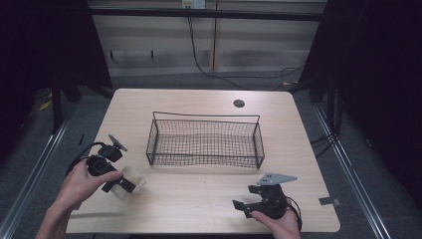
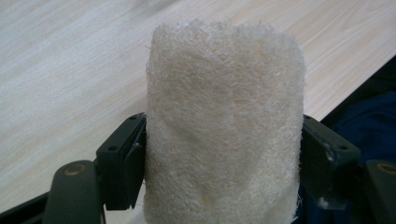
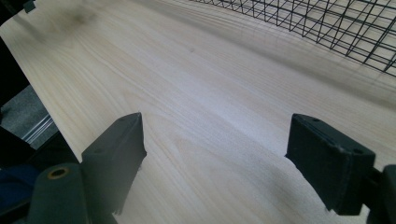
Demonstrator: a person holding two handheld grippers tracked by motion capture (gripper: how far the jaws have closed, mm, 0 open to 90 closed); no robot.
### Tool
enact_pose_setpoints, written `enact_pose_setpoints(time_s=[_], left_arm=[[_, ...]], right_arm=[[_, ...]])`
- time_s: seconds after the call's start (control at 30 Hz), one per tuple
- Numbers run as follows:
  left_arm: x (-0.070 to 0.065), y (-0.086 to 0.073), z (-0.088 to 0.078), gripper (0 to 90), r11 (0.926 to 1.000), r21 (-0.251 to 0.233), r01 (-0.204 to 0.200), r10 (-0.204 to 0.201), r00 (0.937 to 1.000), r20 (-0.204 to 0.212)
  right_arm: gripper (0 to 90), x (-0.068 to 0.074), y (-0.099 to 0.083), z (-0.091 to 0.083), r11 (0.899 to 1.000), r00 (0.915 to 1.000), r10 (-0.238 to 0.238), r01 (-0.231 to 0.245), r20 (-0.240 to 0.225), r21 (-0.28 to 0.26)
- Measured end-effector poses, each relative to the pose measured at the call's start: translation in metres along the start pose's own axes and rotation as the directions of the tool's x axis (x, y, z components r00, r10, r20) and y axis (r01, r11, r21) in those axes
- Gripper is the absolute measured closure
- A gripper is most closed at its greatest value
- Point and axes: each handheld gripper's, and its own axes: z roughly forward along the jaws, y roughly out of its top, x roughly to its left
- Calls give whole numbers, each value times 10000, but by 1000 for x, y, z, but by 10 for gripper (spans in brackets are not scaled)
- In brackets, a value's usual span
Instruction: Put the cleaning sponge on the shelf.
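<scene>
High view: left tongs clamped on the loofah roll, just above the counter; right tongs wide open, empty. Pickup done, wire basket drop pending

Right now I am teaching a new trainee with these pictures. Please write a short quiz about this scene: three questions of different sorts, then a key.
1. True or false: the left gripper is shut on the cream fibrous roll.
2. How do the jaws of the right gripper stand? A) apart, with bare table between them; B) pressed on the roll; C) clamped on the basket wire.
3. Fill in: in the high view, the black wire ____ stands on the middle of the table.

Key
1. True: both pads press the roll's sides.
2. A.
3. basket; nothing shows inside it.
</scene>
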Motion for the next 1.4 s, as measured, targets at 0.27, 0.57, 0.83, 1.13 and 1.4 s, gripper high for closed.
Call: enact_pose_setpoints(time_s=[0.27,0.57,0.83,1.13,1.4], left_arm=[[-9,7,-9,262,9996,-185,-208,209,9998,51],[-17,15,-20,262,9983,-402,-413,420,9990,178],[-31,28,-30,262,9968,-483,-645,652,9978,131],[-40,43,-39,262,9949,-465,-896,907,9956,229],[-49,53,-48,262,9931,-541,-1040,1055,9941,249]], right_arm=[[179,0,0,0,10000,10000,9,-9,-13,1],[175,-1,0,0,10000,10000,20,-20,38,-3],[176,-1,0,0,10000,10000,10,-10,25,8],[175,0,0,0,10000,10000,34,-34,-5,41],[175,-1,0,0,10000,10000,47,-47,-17,60]])
